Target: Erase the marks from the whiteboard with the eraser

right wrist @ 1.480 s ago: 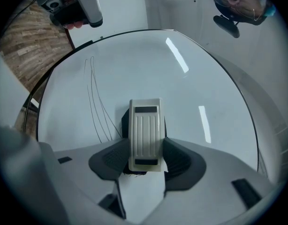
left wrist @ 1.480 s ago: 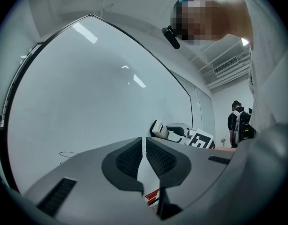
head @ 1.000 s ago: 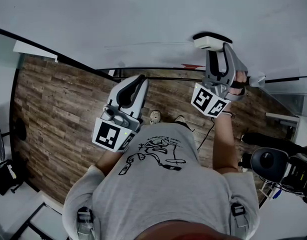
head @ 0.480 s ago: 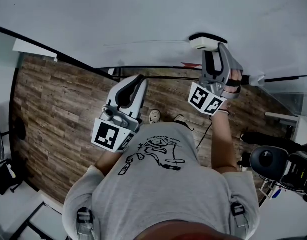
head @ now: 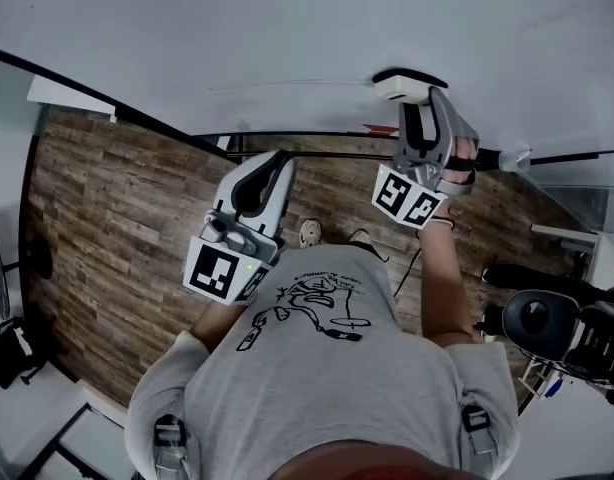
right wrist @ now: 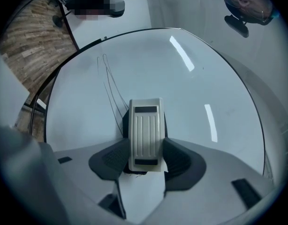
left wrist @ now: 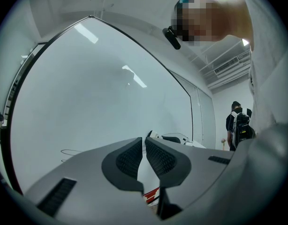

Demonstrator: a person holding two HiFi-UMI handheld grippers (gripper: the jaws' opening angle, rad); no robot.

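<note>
The whiteboard [head: 287,38] fills the top of the head view, with thin dark pen lines [right wrist: 111,88] on it in the right gripper view. My right gripper [head: 419,103] is shut on the white ribbed eraser [right wrist: 145,132], whose dark pad presses flat against the board at the lower end of the lines. The eraser [head: 407,86] shows at the board's lower part in the head view. My left gripper [head: 277,168] hangs back from the board, shut with nothing between its jaws; faint pen loops [left wrist: 71,152] show at its left.
Wood-plank floor [head: 107,208] lies below the board's dark bottom frame. A red-and-white object [left wrist: 152,196] sits below the left jaws. A black wheeled device [head: 542,323] stands at the right. Another person [left wrist: 238,125] stands far off. A marker end [head: 515,158] pokes out by the board's frame.
My right gripper has slid the eraser a little left and up along the board. The left gripper has stayed put.
</note>
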